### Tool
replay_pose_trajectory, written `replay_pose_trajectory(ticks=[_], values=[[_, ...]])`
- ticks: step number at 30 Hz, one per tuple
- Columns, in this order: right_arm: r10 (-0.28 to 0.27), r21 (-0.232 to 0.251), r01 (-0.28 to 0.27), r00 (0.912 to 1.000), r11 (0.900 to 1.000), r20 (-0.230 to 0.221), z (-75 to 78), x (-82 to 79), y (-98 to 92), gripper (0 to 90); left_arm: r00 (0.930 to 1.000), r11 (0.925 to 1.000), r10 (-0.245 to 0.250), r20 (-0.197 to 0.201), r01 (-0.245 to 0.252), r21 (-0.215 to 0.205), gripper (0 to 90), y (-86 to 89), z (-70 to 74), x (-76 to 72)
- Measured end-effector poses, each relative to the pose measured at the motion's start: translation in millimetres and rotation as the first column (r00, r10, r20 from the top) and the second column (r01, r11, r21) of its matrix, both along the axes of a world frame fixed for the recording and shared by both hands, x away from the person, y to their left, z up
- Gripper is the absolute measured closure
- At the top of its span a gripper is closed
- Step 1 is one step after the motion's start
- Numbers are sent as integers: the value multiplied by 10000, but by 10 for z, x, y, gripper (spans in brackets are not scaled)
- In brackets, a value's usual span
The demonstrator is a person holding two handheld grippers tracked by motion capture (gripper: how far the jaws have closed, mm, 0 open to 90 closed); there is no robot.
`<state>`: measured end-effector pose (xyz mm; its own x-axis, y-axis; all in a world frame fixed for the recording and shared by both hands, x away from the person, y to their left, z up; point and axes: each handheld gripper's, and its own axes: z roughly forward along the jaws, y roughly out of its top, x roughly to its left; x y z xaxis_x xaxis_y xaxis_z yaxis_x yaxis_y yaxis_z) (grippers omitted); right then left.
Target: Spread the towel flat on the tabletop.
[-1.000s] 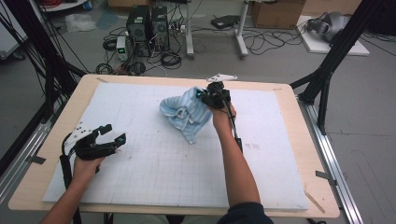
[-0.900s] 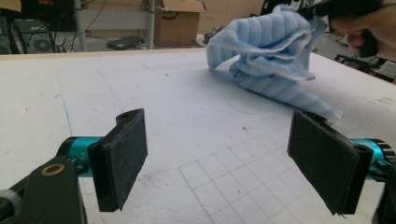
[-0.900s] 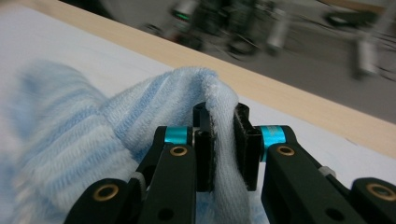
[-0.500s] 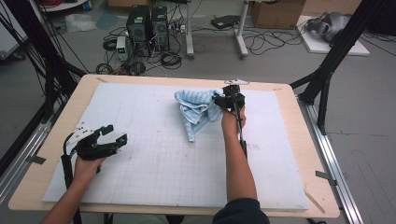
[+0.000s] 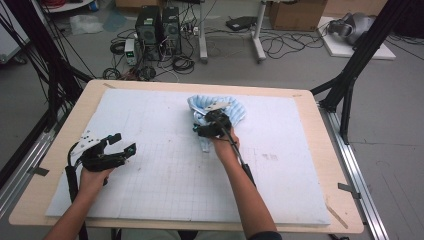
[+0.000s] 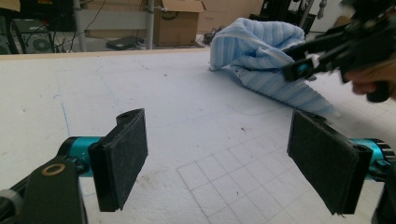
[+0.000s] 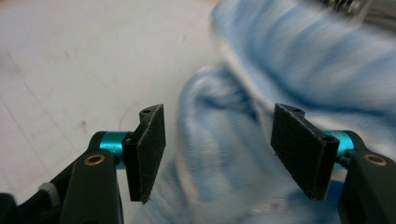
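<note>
Light blue striped towel (image 5: 216, 113) lying crumpled on white gridded mat (image 5: 165, 175), in far-centre part of mat, with narrow tail trailing toward near side. Same towel (image 6: 261, 60) seen from left gripper view as bunched heap at far right, one flat corner spread on mat. Blurred in right gripper view (image 7: 280, 70), filling far and right portion.

Right gripper (image 5: 204, 129) positioned at near-left edge of towel, held by right hand (image 5: 226, 149), forearm coming in from near side. Jaws released, having just been opening; pads standing apart in right gripper view (image 7: 217, 156), with towel folds lying beyond and between them, neither pad pressing on cloth. Same right gripper (image 6: 317, 58) visible from left gripper view, just above towel's flat corner.

Left gripper (image 5: 122, 145) held by left hand (image 5: 95, 170) over near-left part of mat, well apart from towel. Jaws released, wide apart (image 6: 219, 158), nothing between pads but bare mat.

Mat resting on wooden table (image 5: 320, 150). Beyond far edge of table, on floor: computer towers (image 5: 159, 25), tangled cables (image 5: 280, 45), cardboard boxes (image 5: 300, 12).
</note>
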<state>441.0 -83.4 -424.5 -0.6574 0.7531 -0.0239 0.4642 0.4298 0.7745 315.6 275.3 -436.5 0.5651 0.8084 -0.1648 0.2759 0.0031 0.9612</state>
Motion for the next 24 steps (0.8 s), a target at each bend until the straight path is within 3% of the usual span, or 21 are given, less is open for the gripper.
replay_pose_trajectory(ticks=[1, 3, 4, 5, 7, 9, 13, 14, 15, 16, 17, 19, 20, 22, 24], values=[[0, 0, 0, 10000, 10000, 0, 0, 0, 0, 390, 10000, 10000, 9, 14, -9, -20, 205, 4, 0, -1], [44, -459, -60, 9994, 9989, -350, -133, 33, 91, 537, 10000, 10000, 49, 16, -48, -32, 205, 20, 3, -5], [287, -538, -301, 9993, 9981, -254, -175, 9, 135, 713, 10000, 10000, 73, 8, -73, -67, 205, 28, 3, -7], [287, -538, -301, 9993, 9981, -254, -175, 9, 135, 713, 9999, 9999, 103, 15, -103, -64, 205, 39, 2, -6], [807, -159, -813, 9961, 9966, -355, -150, -25, 142, 779, 9998, 9998, 174, -1, -174, -92, 205, 57, 0, -2], [1597, 27, -1598, 9859, 9871, -491, -115, -127, 157, 791, 9998, 9998, 201, 1, -201, -82, 205, 71, 2, 1], [2232, 244, -2222, 9734, 9747, -510, -90, -291, 158, 789, 9997, 9997, 244, 13, -244, -82, 205, 80, 9, -5], [2684, 357, -2670, 9623, 9630, -445, -73, -411, 146, 789, 9997, 9996, 257, 4, -256, -92, 205, 82, 10, -7], [2684, 357, -2670, 9623, 9630, -445, -73, -411, 146, 789, 9996, 9996, 275, 5, -275, -103, 205, 83, 12, -10], [2866, 299, -2854, 9570, 9579, -449, -62, -470, 135, 789, 9995, 9994, 302, 10, -301, -145, 205, 84, 14, -16], [3238, 158, -3235, 9454, 9461, -365, -39, -589, 113, 789, 9996, 9995, 293, 12, -293, -103, 205, 93, 16, -23], [3364, 22, -3365, 9412, 9417, -307, -29, -644, 92, 789, 9994, 9994, 341, -10, -342, -109, 205, 96, 9, -45], [3662, -82, -3664, 9302, 9304, -247, -12, -749, 39, 787, 9993, 9992, 373, -52, -374, -128, 205, 97, 3, -63], [3760, -170, -3763, 9264, 9263, -190, -7, -797, 5, 783, 9990, 9990, 438, -64, -438, -98, 205, 99, -7, -108], [4043, -109, -4048, 9141, 9143, -316, 6, -895, -62, 759, 9988, 9988, 481, -26, -481, -83, 205, 87, -6, -163]])
